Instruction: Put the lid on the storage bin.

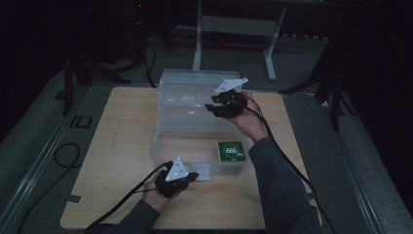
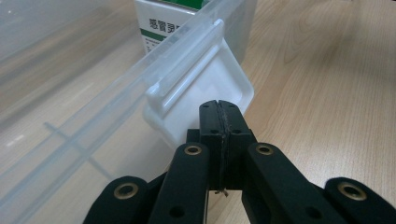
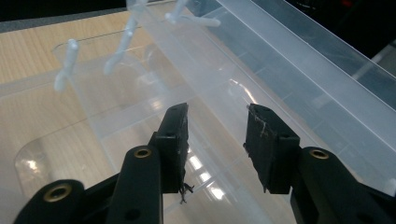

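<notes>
**Clear plastic box with its lid raised, 2 claws at work**

A clear plastic storage box (image 1: 195, 131) sits mid-surface on a pale wooden surface (image 1: 117, 146). Its see-through lid (image 1: 195, 85) stands raised at the far side. Inside, at the near right corner, stands 1 green and white carton (image 1: 230, 151). The left claw (image 2: 219, 109), pressed fully together and holding nothing, points at the white latch (image 2: 201, 88) on the near wall. The right claw (image 3: 217, 135) stands partly apart near the lid, gripping nothing.

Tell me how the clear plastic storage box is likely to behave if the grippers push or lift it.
The clear plastic box looks thin-walled, so it is probably light and may flex a little. On the smooth wooden table it would likely slide when pushed. Its glossy walls could be slippery between pads; the white latch by the shut left gripper seems a surer hold.
</notes>
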A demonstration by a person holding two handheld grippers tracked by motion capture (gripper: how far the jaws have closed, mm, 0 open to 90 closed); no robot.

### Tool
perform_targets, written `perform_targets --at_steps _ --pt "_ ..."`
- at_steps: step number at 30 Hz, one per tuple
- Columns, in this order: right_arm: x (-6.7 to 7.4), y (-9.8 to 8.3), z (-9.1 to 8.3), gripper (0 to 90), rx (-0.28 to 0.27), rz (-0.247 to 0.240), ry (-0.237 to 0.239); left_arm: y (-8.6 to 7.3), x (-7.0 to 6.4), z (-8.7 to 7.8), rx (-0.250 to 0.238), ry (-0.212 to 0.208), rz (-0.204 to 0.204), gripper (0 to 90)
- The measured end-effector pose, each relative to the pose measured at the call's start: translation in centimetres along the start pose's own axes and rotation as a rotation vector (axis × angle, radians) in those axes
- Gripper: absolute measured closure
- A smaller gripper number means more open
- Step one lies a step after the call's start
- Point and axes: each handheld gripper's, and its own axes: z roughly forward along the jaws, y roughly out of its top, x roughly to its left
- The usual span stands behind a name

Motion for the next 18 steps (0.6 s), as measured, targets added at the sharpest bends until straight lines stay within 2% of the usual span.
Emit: perform_targets --at_steps 3,12,14,18 --pt "-0.2 0.4 0.4 59.5 0.007 0.014 0.012 0.1 0.0 0.3 -0.004 -0.006 -0.006 89.6" --pt "0.3 1.6 1.7 58.4 0.001 -0.002 0.026 0.4 -0.1 1.1 -0.007 -0.017 0.000 89.5" --pt "0.3 1.9 1.9 55.6 -0.001 -0.012 0.001 0.4 -0.1 1.2 -0.003 -0.018 0.000 89.5" --pt "-0.3 2.2 2.6 55.2 0.014 0.011 -0.007 0.4 -0.1 1.4 -0.001 -0.017 0.001 89.6"
